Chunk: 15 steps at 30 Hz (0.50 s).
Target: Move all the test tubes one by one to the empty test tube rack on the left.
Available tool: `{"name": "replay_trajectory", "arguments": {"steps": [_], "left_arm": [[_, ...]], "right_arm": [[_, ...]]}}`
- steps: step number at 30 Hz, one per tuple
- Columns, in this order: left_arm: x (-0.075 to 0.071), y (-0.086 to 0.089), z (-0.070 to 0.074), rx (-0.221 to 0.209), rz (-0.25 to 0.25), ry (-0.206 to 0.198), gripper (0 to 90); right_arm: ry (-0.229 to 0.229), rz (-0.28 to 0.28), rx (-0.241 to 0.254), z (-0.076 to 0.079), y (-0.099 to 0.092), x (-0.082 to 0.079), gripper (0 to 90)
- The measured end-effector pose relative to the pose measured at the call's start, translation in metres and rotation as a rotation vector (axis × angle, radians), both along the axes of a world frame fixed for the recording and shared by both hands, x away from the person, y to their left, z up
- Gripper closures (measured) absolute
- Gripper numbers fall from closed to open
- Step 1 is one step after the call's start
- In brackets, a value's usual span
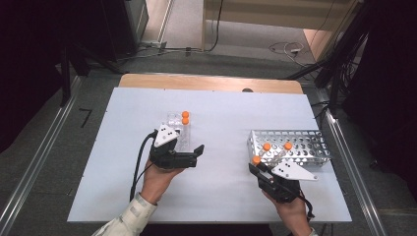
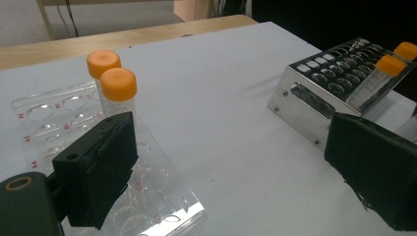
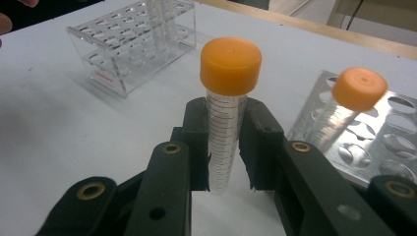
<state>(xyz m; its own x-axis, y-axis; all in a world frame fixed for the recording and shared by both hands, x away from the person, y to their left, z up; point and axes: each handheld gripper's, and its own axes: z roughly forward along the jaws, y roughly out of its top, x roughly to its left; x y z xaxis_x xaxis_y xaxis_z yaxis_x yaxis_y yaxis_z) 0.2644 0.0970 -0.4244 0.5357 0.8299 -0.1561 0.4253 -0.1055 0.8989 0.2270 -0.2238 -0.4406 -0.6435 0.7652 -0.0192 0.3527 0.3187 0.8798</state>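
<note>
Hiding the tube foot, right gripper pads.

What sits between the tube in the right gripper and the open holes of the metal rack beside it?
Nothing visible blocks the way. The right gripper grips an orange-capped tube just off the near left corner of the metal rack. Two tubes already lean in its left-hand holes; the other holes look free.

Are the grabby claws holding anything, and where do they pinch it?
The right gripper holds an orange-capped tube, its jaws pinching the clear body below the cap. The left gripper is open and holds nothing.
</note>
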Motion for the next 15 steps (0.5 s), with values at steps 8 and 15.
{"name": "replay_trajectory", "arguments": {"steps": [8, 15], "left_arm": [[-0.004, -0.010, 0.001, -0.004, -0.044, -0.002, 8.6], [-0.009, -0.018, 0.003, -0.013, -0.080, -0.014, 12.3]], "right_arm": [[0.014, 0.032, -0.007, -0.003, 0.021, 0.012, 72.0], [0.016, 0.072, -0.025, -0.006, 0.046, 0.021, 72.1]]}}
